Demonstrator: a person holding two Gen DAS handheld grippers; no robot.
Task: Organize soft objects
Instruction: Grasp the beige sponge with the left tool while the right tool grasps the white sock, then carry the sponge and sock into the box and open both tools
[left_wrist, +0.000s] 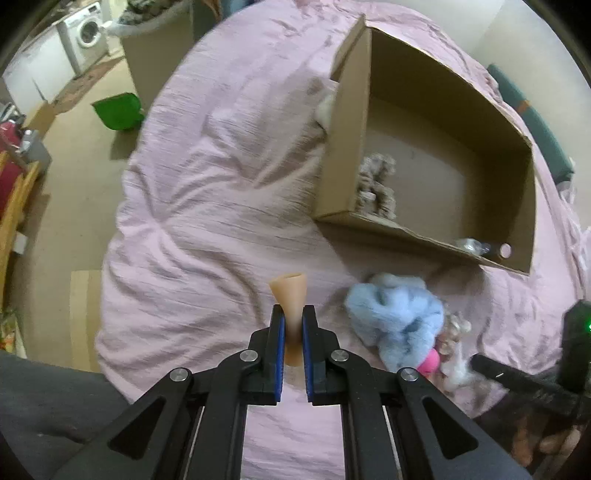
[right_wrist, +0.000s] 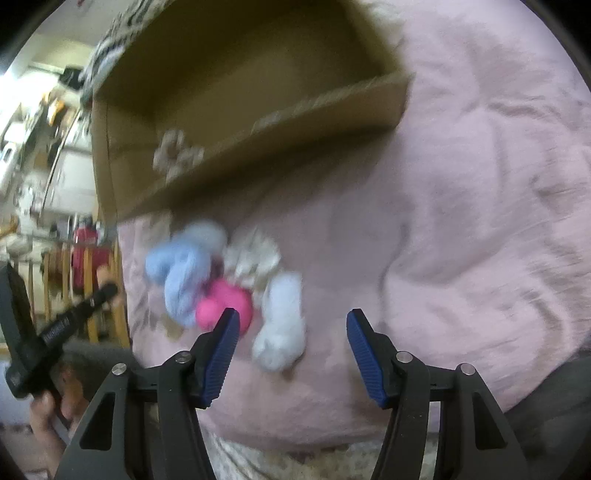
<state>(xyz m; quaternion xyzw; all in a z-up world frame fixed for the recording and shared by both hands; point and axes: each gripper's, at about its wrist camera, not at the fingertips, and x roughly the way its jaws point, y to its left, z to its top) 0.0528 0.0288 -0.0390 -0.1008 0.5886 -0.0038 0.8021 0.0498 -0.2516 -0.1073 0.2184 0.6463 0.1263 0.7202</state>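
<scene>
The left gripper (left_wrist: 293, 314) clamps a tan rubbery piece (left_wrist: 290, 295), upright; the cardboard box (left_wrist: 347, 147) lies ahead to its right. The right gripper (right_wrist: 291, 321), spread wide and empty, hangs just short of the white plush (right_wrist: 282, 325), nearest the toy pile.

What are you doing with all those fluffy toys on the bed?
Tidying soft things into the cardboard box on the pink blanket. The left gripper is squeezed shut on a tan squishy piece. The right gripper is open, above the pile: a light blue fluffy toy, a pink one and a white one. One grey toy is already inside.
</scene>
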